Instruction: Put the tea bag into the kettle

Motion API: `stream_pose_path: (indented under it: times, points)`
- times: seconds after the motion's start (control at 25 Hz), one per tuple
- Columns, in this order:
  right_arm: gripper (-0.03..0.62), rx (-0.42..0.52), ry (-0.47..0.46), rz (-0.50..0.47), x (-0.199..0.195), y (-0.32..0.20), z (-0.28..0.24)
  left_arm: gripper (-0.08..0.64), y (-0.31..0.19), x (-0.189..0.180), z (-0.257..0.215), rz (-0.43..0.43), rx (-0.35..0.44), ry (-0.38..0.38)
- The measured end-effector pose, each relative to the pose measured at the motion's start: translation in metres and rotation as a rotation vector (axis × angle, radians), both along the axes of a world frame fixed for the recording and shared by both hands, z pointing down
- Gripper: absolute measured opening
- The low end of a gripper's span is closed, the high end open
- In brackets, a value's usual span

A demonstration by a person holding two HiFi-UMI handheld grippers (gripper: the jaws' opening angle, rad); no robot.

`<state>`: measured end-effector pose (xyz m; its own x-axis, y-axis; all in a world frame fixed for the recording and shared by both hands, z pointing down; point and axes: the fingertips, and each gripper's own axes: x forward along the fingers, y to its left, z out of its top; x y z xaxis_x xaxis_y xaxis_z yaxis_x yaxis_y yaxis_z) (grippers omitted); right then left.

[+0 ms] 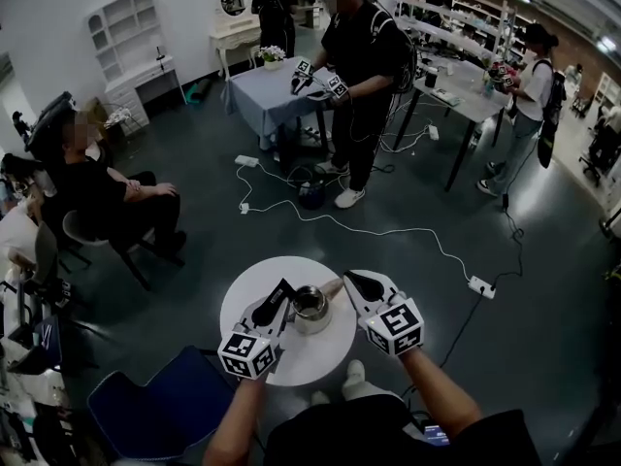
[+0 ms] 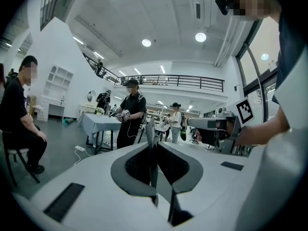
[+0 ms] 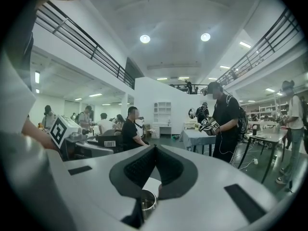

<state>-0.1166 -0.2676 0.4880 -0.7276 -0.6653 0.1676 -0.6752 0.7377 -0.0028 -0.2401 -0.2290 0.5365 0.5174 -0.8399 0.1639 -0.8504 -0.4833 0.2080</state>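
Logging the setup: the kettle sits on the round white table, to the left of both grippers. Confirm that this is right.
Not right. The kettle sits on the round white table, but between the left gripper and the right gripper, not to the left of both. The head view shows it.

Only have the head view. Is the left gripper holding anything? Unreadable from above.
Observer: Left gripper is shut on a thin pale sheet seen edge-on, likely the tea bag.
Operator: Right one?
Observer: Right gripper is shut, nothing between its jaws.
Operator: Does either gripper view show the kettle?
Observer: Only the right gripper view: the kettle shows just below its jaws, top open.
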Motion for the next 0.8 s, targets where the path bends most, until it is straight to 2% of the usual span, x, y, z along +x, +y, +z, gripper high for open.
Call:
stream_pose_path:
  times: [0.32,0.56,0.8]
  points:
    - [0.018,0.01,0.007,-0.013,0.012,-0.03,0.001,0.041,-0.03,0.023,0.013,0.019,-0.025,-0.074]
    - [0.018,0.004,0.009,-0.016,0.02,-0.054,0.002,0.041,-0.051,0.038,0.031,0.08,-0.1,-0.099]
    - [0.018,-0.001,0.008,-0.009,0.028,-0.08,0.009,0.041,-0.074,0.04,0.055,0.071,-0.153,-0.15]
